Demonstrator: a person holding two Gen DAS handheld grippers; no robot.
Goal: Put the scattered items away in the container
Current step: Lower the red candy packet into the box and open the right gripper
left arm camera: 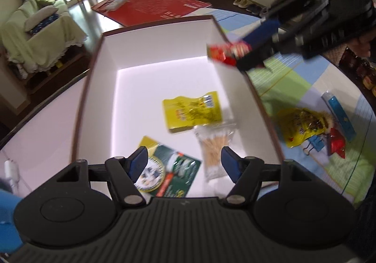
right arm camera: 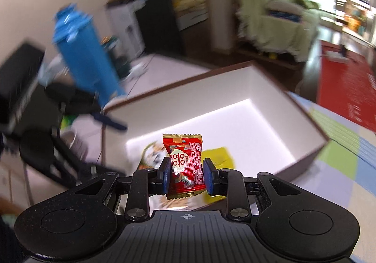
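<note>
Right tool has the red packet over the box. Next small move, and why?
Probably open the right tool and drop the red snack packet. It is pinched between both pads and, in the left wrist view, hangs over the white box by its right wall, above the items inside.

The red snack packet bears white characters resembling "ololo"; its smaller print is too blurred to read.

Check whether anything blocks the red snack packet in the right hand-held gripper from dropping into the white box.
Nothing visible does. The right hand-held gripper holds the red snack packet above the open white box, which has no lid. Below lie a yellow packet and other items, with bare floor around them. The left hand-held gripper is open, at the near edge.
</note>
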